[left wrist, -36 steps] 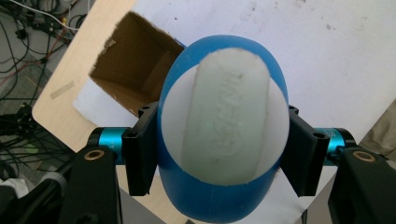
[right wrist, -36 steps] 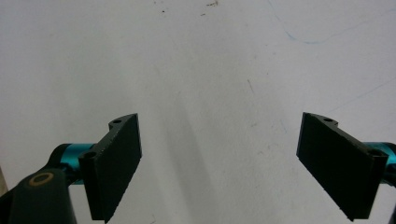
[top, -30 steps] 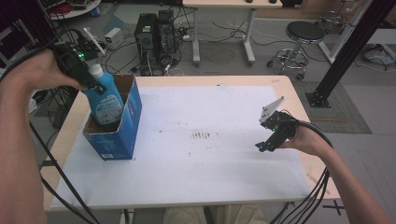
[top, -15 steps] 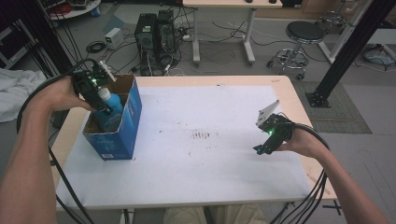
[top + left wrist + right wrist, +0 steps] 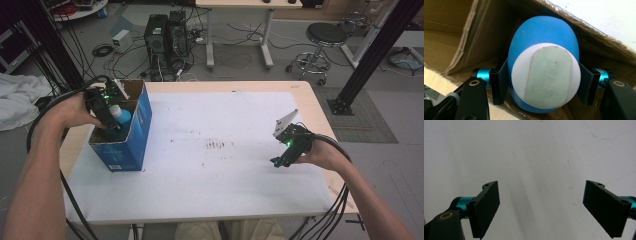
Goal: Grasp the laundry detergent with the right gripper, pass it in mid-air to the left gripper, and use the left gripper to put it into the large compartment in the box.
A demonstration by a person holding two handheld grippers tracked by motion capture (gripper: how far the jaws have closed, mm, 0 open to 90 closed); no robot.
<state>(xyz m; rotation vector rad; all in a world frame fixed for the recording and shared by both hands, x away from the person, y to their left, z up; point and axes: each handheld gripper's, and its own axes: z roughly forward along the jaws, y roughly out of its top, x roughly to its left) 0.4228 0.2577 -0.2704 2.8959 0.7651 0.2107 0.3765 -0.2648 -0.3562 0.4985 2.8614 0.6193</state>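
The blue bottle (image 5: 121, 118) has sunk into the blue box (image 5: 131, 134), cap lettering illegible.

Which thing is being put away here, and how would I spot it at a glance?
Look at the white-topped table, then at the blue cardboard box standing open at its left edge. Inside it, clamped by the left hand-held gripper, is a blue bottle with a white cap: the one smooth, rounded plastic thing amid brown cardboard walls.
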